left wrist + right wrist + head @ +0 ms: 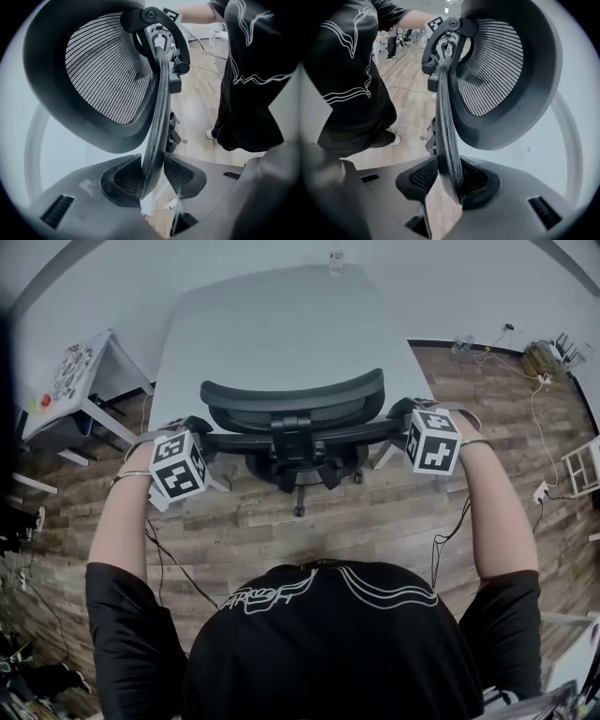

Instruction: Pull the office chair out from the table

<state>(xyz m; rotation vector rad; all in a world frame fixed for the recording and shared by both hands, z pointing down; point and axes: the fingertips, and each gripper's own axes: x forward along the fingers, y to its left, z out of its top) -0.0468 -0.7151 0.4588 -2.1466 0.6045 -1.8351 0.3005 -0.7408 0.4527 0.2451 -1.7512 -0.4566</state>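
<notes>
Black mesh office chair (pixel 292 442) has not yet come away from the table. Its back sits right at the near edge of the light grey table (pixel 281 315), and I judge the seat, which I cannot see, to be tucked beneath.

What is done is the grip. My left tongs (pixel 152 174) are closed on the left side edge of the mesh backrest (pixel 157 117), with the rim standing upright between the pads. My right tongs (pixel 449 177) pinch the opposite edge the same way. Both point steeply down, one on each side of the curved headrest (pixel 292 392).

What is left, as I read it, is the whole pull: drawing the chair back toward me until it is clear of the table. I stand close behind it, so I expect I must step back to give it room.

Under me runs a brown wood-plank floor (pixel 375 521). The chair's star base (pixel 298 493) rests on it, so it should roll easily. The table top carries only a small thing at its far edge, too small to name. Off to my left stands a small white side table (pixel 89 381) with a colourful sheet on it. Far to my right, loose cables (pixel 525 371) trail over the floor near the wall.
</notes>
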